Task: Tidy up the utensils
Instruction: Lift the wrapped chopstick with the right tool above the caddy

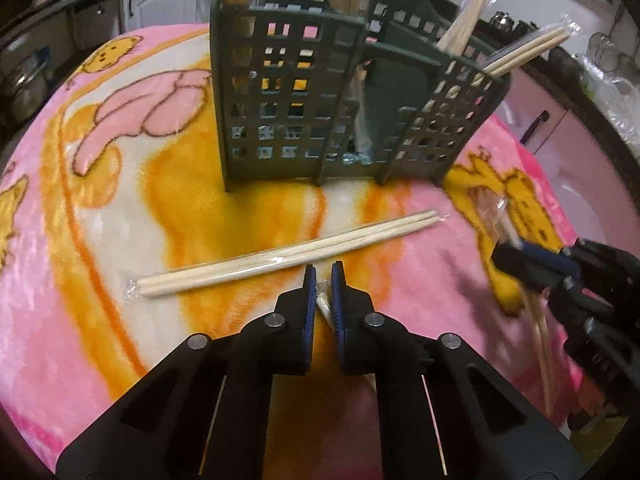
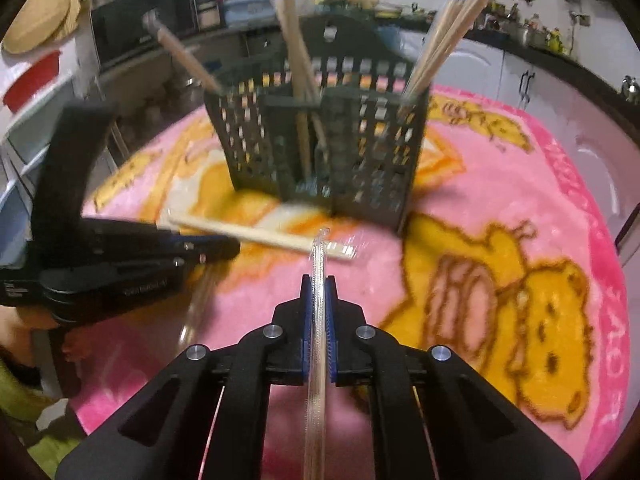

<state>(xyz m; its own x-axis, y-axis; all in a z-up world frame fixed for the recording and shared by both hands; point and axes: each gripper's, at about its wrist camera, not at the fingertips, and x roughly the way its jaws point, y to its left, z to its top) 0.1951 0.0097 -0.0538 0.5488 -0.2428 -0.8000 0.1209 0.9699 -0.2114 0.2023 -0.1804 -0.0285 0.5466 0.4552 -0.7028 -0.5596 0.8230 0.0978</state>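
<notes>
Wrapped chopsticks are the utensils being sorted, each pair sealed in a clear plastic sleeve. One pair lies flat on the pink cartoon blanket, just in front of the dark green slotted caddy, whose compartments already hold several pairs standing on end. The left gripper is pressed together on a thin wrapped piece, most likely another pair, running back between its blue pads. The right gripper is likewise clamped on a slim sleeved pair, which sticks out ahead of the jaws and trails back beneath them.

These pairs are judged very light and stiff along their length, though thin enough to snap if levered. The film is likely slick, so a pair may slide or swivel in the pads. A pinch near the middle would be expected to balance it best; a hold close to one end would be better for steering the other end down into a compartment
</notes>
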